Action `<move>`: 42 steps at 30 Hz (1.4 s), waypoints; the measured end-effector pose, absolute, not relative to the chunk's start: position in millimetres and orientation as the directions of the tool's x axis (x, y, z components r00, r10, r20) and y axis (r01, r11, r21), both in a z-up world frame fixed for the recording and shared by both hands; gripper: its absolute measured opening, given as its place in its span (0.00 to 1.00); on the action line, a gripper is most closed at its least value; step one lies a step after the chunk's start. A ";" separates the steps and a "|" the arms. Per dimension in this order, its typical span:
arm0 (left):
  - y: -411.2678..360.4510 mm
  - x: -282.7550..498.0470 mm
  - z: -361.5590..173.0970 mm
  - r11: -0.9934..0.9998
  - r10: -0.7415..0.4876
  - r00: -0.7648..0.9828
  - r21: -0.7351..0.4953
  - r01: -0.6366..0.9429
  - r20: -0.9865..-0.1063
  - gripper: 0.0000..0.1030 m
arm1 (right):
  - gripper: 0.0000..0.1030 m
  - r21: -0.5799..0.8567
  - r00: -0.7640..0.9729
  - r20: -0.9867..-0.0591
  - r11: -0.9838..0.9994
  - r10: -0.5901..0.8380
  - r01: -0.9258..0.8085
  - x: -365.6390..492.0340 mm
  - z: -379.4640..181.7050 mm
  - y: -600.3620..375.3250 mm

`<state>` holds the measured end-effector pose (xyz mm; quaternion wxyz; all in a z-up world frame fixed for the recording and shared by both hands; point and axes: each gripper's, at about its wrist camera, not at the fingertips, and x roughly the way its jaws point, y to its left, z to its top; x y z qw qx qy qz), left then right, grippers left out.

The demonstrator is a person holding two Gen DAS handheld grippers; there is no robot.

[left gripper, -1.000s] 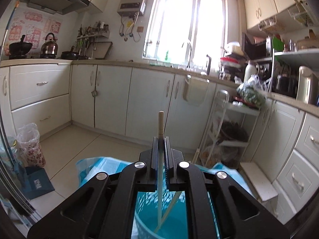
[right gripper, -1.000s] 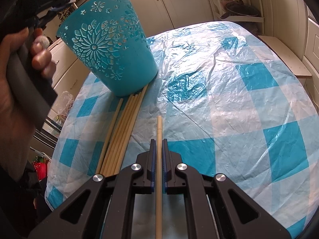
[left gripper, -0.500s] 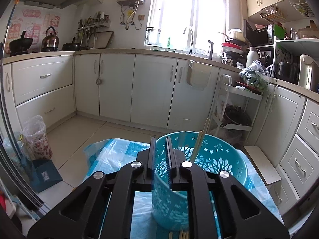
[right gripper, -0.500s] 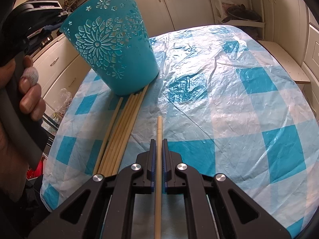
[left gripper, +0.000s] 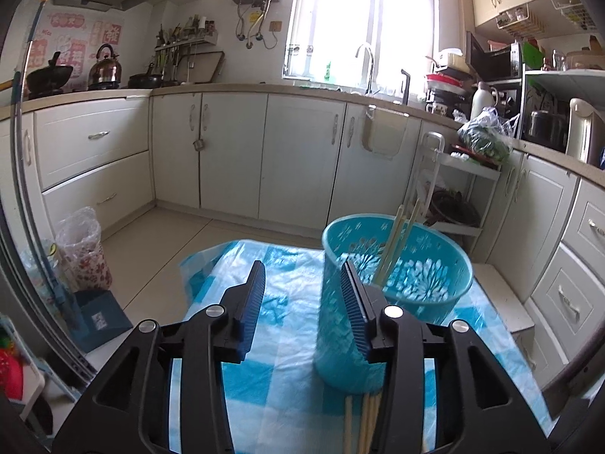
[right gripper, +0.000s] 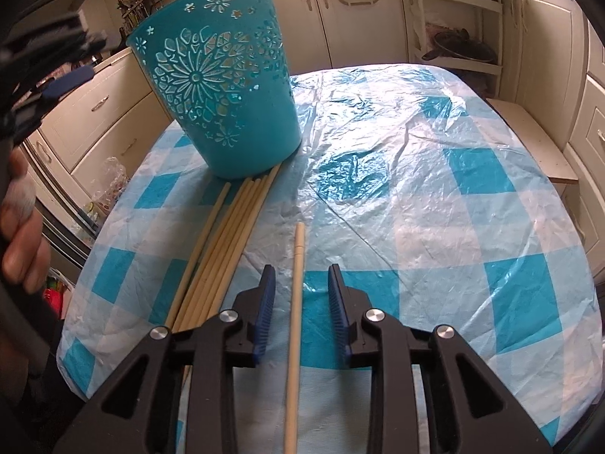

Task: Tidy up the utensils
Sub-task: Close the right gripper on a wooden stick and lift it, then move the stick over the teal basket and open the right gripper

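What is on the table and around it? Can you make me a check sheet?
Surface: table under a blue and white checked plastic cover, wrinkled.
Job's things: teal cut-out bucket upright, chopsticks in bucket leaning on its rim; bundle of loose chopsticks lying on the cover at its base; single chopstick lying apart from the bundle.
Clutter: nothing seen on the table.
Grippers: left gripper open, nothing between its jaws, which have just been opening; right gripper open, jaws just opened, single chopstick between them untouched.
Cables: nothing seen.
Surroundings: white kitchen cabinets, window, kettle on stove.
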<state>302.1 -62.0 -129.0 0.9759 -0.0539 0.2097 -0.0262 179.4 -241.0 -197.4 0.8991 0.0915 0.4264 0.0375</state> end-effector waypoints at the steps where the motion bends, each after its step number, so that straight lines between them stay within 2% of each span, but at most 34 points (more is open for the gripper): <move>1: -58.7 299.0 -131.6 0.993 -0.072 0.906 -0.116 0.025 -0.416 0.40 | 0.28 0.187 0.634 -0.761 0.982 0.137 0.012 179.1 -197.4 -240.0; 8: -41.5 282.0 -150.4 0.994 -0.065 0.883 -0.112 0.014 -0.464 0.46 | 0.26 0.050 0.644 -0.763 0.999 0.048 -0.015 179.2 -198.3 -225.0; 11: -31.5 277.1 -165.2 0.993 -0.064 0.863 -0.119 0.005 -0.502 0.47 | 0.22 0.056 0.640 -0.767 0.998 0.049 -0.010 181.6 -198.0 -227.0; 19: -7.5 269.9 -194.4 0.990 -0.058 0.820 -0.136 -0.025 -0.569 0.49 | 0.21 0.029 0.620 -0.784 0.999 0.034 -0.019 190.7 -197.3 -225.2; 21: -5.5 269.1 -197.2 0.990 -0.061 0.815 -0.139 -0.024 -0.576 0.50 | 0.19 0.005 0.618 -0.786 1.000 0.019 -0.024 190.7 -197.2 -222.4; 22: -4.7 269.1 -198.7 0.990 -0.064 0.813 -0.141 -0.023 -0.579 0.50 | 0.15 0.000 0.617 -0.786 1.000 0.018 -0.029 190.6 -197.2 -221.4; 23: -4.2 269.4 -200.4 0.990 -0.067 0.810 -0.143 -0.021 -0.582 0.50 | 0.07 -0.002 0.614 -0.789 0.999 0.020 -0.035 190.4 -197.0 -220.9; 26: -4.9 271.7 -205.6 0.988 -0.079 0.798 -0.154 -0.017 -0.597 0.51 | 0.06 0.033 0.606 -0.794 0.999 0.035 -0.015 189.4 -193.7 -225.7; 28: -4.6 272.6 -208.7 0.986 -0.089 0.792 -0.164 -0.015 -0.605 0.51 | 0.06 0.116 0.632 -0.771 0.993 0.081 0.014 189.0 -177.1 -237.5; 32: -7.6 272.7 -217.1 0.985 -0.100 0.782 -0.170 -0.008 -0.615 0.51 | 0.06 0.282 0.766 -0.620 0.959 0.169 0.017 191.5 -108.9 -256.6; 35: -9.8 273.9 -224.2 0.983 -0.110 0.772 -0.183 -0.008 -0.626 0.51 | 0.06 0.362 0.884 -0.427 0.932 0.193 -0.029 205.6 -45.2 -260.6; 39: -9.4 273.8 -226.5 0.981 -0.125 0.775 -0.196 0.001 -0.620 0.52 | 0.06 0.385 0.954 -0.239 0.919 0.183 -0.080 233.0 6.1 -247.4; 42: -6.4 275.7 -230.3 0.976 -0.138 0.765 -0.220 -0.005 -0.629 0.52 | 0.06 0.376 0.967 -0.178 0.921 0.184 -0.106 254.4 20.6 -232.4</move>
